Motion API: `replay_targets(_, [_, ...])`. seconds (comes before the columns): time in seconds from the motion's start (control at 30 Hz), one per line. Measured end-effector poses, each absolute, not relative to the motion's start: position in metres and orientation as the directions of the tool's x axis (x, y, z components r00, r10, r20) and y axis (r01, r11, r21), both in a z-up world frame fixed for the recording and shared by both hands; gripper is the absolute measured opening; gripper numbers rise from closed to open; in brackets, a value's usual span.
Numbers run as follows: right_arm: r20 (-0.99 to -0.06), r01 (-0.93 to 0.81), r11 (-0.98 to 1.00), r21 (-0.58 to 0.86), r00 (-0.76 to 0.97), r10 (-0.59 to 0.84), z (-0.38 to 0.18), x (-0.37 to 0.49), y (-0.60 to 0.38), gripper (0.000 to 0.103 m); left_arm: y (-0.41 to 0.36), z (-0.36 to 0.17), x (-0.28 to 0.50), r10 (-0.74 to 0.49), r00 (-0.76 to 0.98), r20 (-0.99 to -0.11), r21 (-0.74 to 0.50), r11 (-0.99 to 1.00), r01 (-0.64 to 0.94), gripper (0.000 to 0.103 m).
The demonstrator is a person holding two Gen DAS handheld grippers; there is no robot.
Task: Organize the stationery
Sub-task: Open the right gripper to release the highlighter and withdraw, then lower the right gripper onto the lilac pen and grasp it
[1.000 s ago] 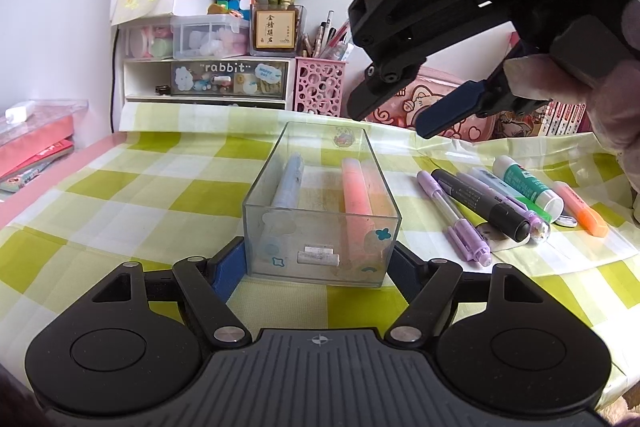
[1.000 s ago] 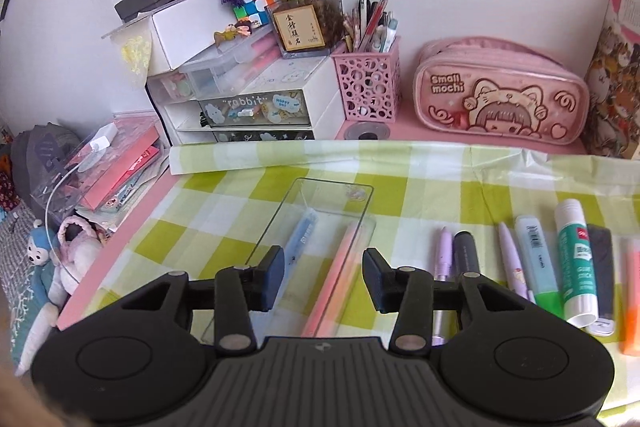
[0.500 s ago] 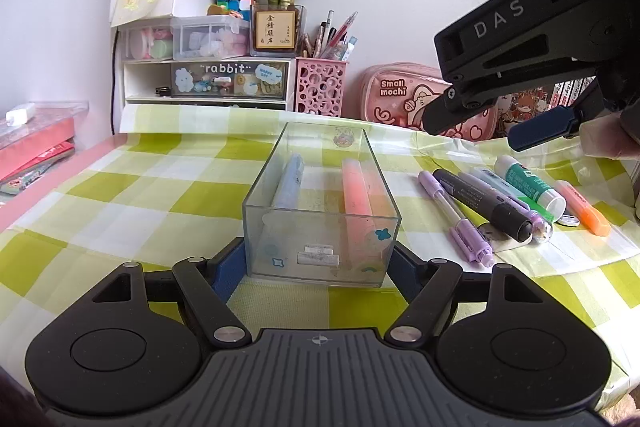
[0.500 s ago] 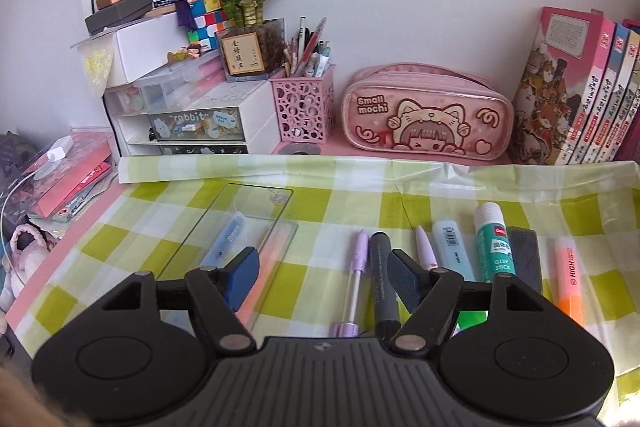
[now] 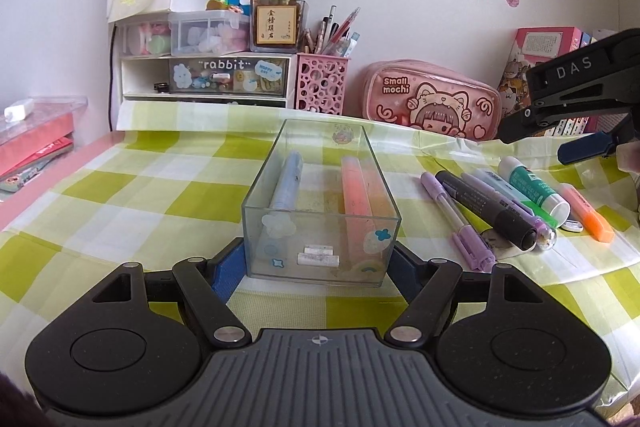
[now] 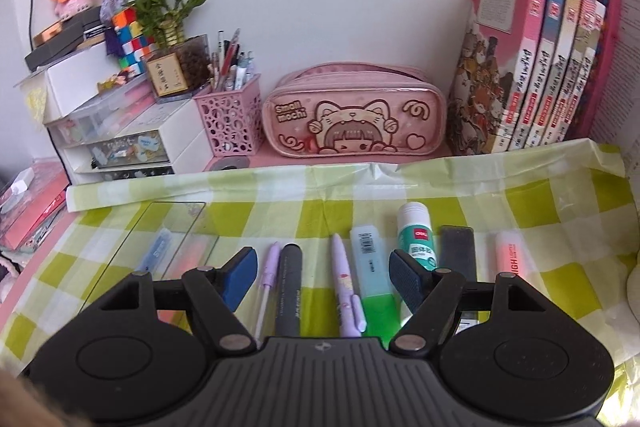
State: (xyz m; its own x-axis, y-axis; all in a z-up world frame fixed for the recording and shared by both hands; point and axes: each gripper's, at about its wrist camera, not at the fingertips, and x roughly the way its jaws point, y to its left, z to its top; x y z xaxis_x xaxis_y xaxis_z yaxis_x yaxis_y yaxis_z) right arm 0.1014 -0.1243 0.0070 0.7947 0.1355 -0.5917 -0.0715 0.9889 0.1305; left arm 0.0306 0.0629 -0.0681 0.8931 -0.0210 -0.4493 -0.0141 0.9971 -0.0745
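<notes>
While your left gripper (image 5: 320, 263) clamps the clear organizer box (image 5: 320, 203) to steady it, your right gripper (image 6: 324, 279) hovers with fingers apart above the black marker (image 6: 289, 287).

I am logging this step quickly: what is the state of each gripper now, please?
Left gripper: closed on the clear box, one finger on each side.
Right gripper: open, holding nothing, above the pens.

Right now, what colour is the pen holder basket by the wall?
Pink, with round holes all over. The pen holder basket shows best in the right wrist view.
</notes>
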Motion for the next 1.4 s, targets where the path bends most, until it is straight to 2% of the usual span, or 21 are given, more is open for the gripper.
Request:
replay_targets(0.1, [-0.602,-0.059,0.986,0.153,0.786,0.141,0.001,0.103,-0.13,0.075,0.064,-0.067,0.031,-0.028,0.892,-0.451,-0.089,0.996,-0.013,0.073])
replay_targets(0.17, [-0.607,-0.082,0.983,0.166,0.776,0.168,-0.003,0.103,-0.127,0.071,0.065,-0.067,0.032,-0.03,0.892,-0.452,-0.093,0.996,-0.013,0.073])
replay_targets(0.23, [-0.61,-0.116,0.975,0.19,0.764,0.21,-0.007,0.103,-0.122,0.06,0.065,-0.066,0.032,-0.031,0.892,-0.451,-0.094,0.995,-0.014,0.073])
replay_targets(0.4, [-0.626,-0.16,0.961,0.226,0.732,0.269,-0.017,0.105,-0.112,0.042,0.064,-0.066,0.034,-0.033,0.892,-0.451,-0.095,0.995,-0.011,0.073])
replay_targets(0.47, [-0.637,-0.177,0.958,0.224,0.717,0.282,-0.021,0.105,-0.105,0.031,0.064,-0.066,0.035,-0.036,0.891,-0.453,-0.1,0.995,-0.011,0.073])
replay_targets(0.53, [-0.638,-0.193,0.965,0.18,0.723,0.264,-0.024,0.102,-0.096,0.026,0.065,-0.066,0.036,-0.041,0.888,-0.458,-0.109,0.994,-0.011,0.073])
replay_targets(0.6, [-0.64,-0.209,0.965,0.16,0.722,0.263,-0.023,0.1,-0.09,0.024,0.065,-0.065,0.036,-0.043,0.888,-0.458,-0.115,0.993,-0.011,0.073])
replay_targets(0.97, [-0.645,-0.287,0.919,0.269,0.655,0.394,-0.029,0.104,-0.085,0.021,0.063,-0.065,0.04,-0.04,0.893,-0.449,-0.103,0.995,-0.007,0.073])
replay_targets(1.1, [-0.648,-0.28,0.92,0.274,0.654,0.391,-0.032,0.104,-0.087,0.013,0.062,-0.065,0.04,-0.04,0.893,-0.448,-0.098,0.995,-0.004,0.073])
replay_targets(1.27, [-0.646,-0.277,0.926,0.256,0.663,0.377,-0.031,0.104,-0.086,0.012,0.061,-0.065,0.04,-0.039,0.892,-0.45,-0.094,0.996,-0.004,0.073])
replay_targets(1.4, [-0.663,-0.23,0.954,0.19,0.687,0.298,-0.028,0.105,-0.088,0.013,0.06,-0.066,0.04,-0.035,0.893,-0.449,-0.086,0.996,-0.004,0.073])
